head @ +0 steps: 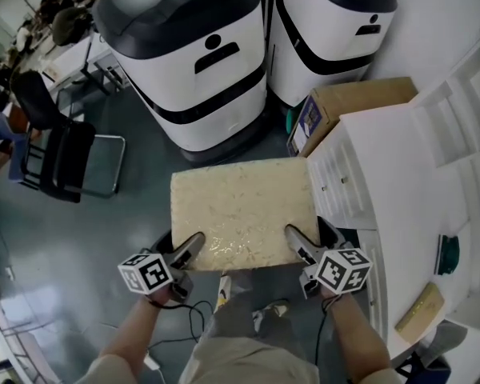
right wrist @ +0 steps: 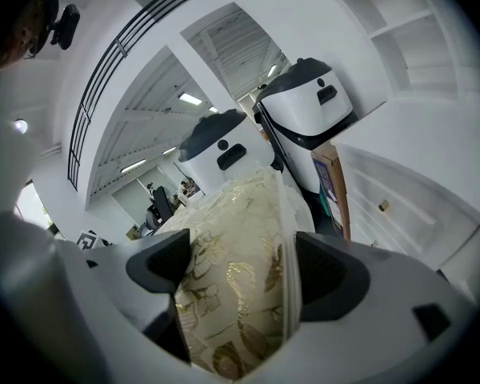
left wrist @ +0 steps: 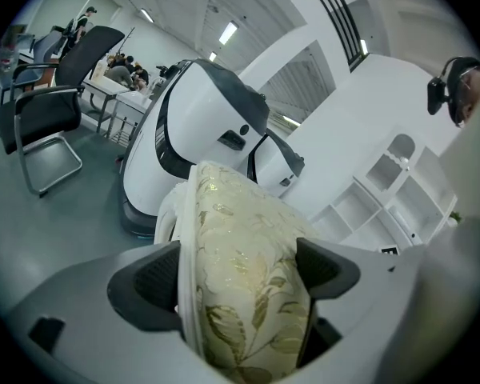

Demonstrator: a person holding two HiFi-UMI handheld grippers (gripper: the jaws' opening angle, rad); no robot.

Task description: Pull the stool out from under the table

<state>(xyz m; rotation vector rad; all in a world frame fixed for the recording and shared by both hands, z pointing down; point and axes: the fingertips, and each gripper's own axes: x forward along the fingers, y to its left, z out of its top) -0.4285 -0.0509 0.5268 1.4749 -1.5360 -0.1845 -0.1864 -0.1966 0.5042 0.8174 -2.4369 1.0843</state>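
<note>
The stool (head: pixel 242 213) has a square cream seat with a pale gold leaf pattern. In the head view it sits in front of me, left of the white table (head: pixel 416 174). My left gripper (head: pixel 189 250) is shut on the seat's near left edge. My right gripper (head: pixel 299 242) is shut on its near right edge. In the left gripper view the padded seat (left wrist: pixel 240 270) fills the gap between the dark pads (left wrist: pixel 156 282). The right gripper view shows the same seat cushion (right wrist: pixel 236 286) clamped between its pads (right wrist: pixel 324 274). The stool's legs are hidden under the seat.
Two large white and black machines (head: pixel 200 54) stand on the grey floor just beyond the stool. A cardboard box (head: pixel 344 106) lies by the table's far corner. A black chair (head: pixel 60 154) is at the left. White shelves (head: pixel 464 110) rise on the right.
</note>
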